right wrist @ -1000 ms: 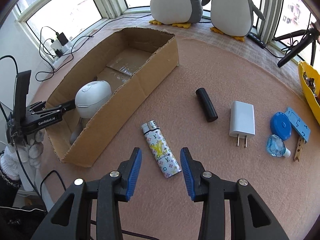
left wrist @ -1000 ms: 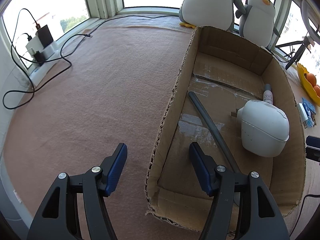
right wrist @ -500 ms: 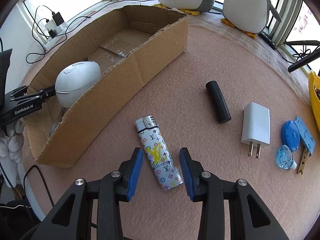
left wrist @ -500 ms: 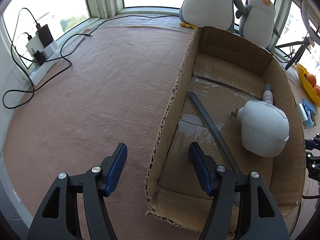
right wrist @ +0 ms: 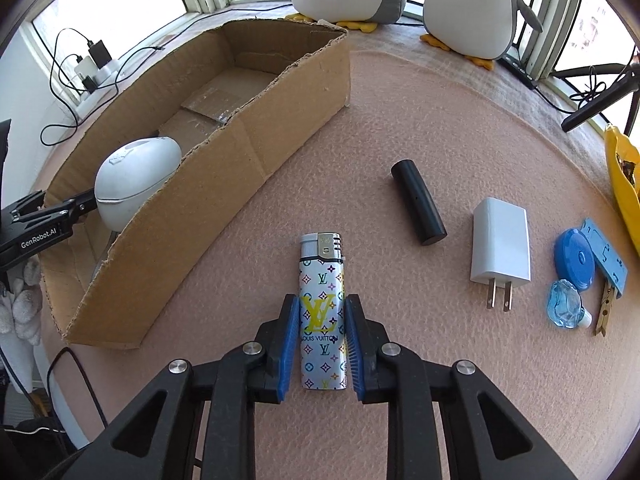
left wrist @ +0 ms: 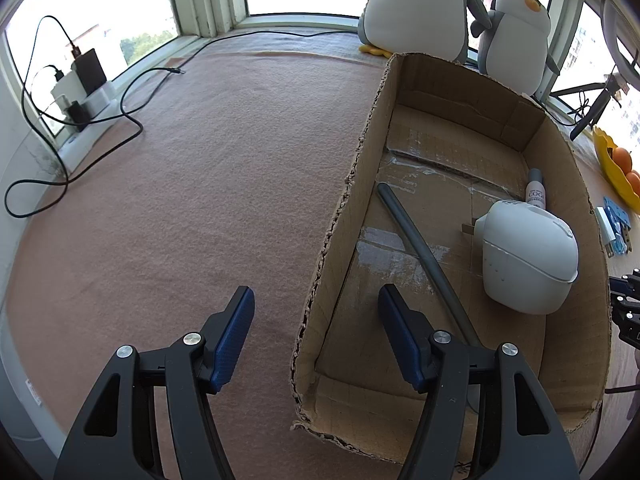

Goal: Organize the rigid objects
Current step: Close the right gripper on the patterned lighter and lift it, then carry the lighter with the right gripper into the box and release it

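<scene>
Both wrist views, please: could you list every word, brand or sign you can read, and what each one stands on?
"LOUIS VUITTON" and "LV" monograms: patterned lighter between the right gripper pads.
"GenRobot.AI": left gripper's black body, in the right wrist view.
"COGI", uncertain: small bottle in the cardboard box; its finer print is too small.

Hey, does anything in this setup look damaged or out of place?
Only the cardboard box: its cut top edge is ragged and frayed, worst at the near corner. The items inside it and on the mat lie tidily; nothing is spilled.
</scene>
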